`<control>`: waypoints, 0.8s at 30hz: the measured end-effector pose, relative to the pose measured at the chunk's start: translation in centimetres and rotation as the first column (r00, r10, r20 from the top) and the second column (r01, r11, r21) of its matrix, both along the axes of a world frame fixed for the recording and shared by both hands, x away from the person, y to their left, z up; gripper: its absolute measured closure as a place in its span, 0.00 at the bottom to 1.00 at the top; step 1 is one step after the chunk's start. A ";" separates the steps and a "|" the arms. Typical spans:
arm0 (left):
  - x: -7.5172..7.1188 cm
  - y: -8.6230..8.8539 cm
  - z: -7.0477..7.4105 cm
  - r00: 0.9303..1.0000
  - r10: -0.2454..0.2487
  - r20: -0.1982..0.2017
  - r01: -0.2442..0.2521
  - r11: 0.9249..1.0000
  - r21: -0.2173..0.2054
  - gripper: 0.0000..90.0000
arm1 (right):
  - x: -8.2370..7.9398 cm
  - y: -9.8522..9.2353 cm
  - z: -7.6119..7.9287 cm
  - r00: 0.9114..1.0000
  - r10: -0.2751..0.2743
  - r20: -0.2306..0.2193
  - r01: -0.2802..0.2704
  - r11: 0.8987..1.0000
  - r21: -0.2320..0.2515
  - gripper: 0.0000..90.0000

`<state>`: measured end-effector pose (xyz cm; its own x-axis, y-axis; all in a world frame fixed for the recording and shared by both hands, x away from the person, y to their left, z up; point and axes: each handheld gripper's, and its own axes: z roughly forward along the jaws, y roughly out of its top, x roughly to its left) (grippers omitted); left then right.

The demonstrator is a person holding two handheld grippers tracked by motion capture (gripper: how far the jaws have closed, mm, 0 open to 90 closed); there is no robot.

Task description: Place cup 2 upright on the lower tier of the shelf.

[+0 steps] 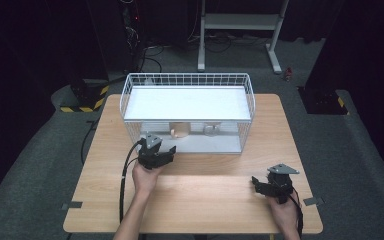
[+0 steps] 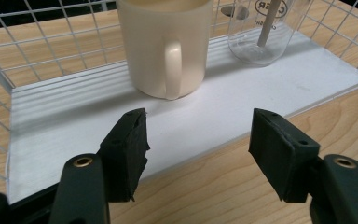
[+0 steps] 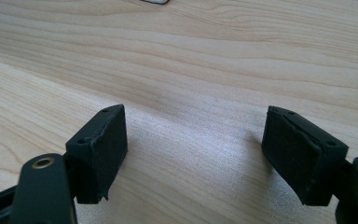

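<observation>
My left gripper [image 2: 198, 154] sits nearest, jaws parted and empty, aimed at the cream mug [image 2: 168, 46] on the lower shelf of the wire rack [image 1: 187, 112], handle facing me for an easy pinch. Right gripper [image 1: 270, 186] waits wide and empty over bare table [image 1: 205, 200]. A glass jar [image 2: 265, 30] stands just beside the mug.

high: overhead, forward-down | gripper views: close, low — left shares wire basket [image 1: 187, 107]

Dark lab or studio, black curtains, metal stand [image 1: 240, 22], hazard-striped floor bases [image 1: 82, 102]
</observation>
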<state>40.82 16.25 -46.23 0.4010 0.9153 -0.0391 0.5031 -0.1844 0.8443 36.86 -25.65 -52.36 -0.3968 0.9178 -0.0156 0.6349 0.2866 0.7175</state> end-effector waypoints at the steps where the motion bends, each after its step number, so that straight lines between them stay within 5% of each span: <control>1: -0.1 0.1 0.1 1.000 0.000 0.001 0.000 1.000 0.001 0.41 | 0.0 0.0 0.0 1.000 0.000 0.000 0.000 1.000 0.000 0.25; 24: -2.1 1.1 0.0 1.000 0.008 0.013 -0.008 1.000 0.009 0.40 | 0.0 0.0 0.0 1.000 0.000 0.000 0.000 1.000 0.000 0.25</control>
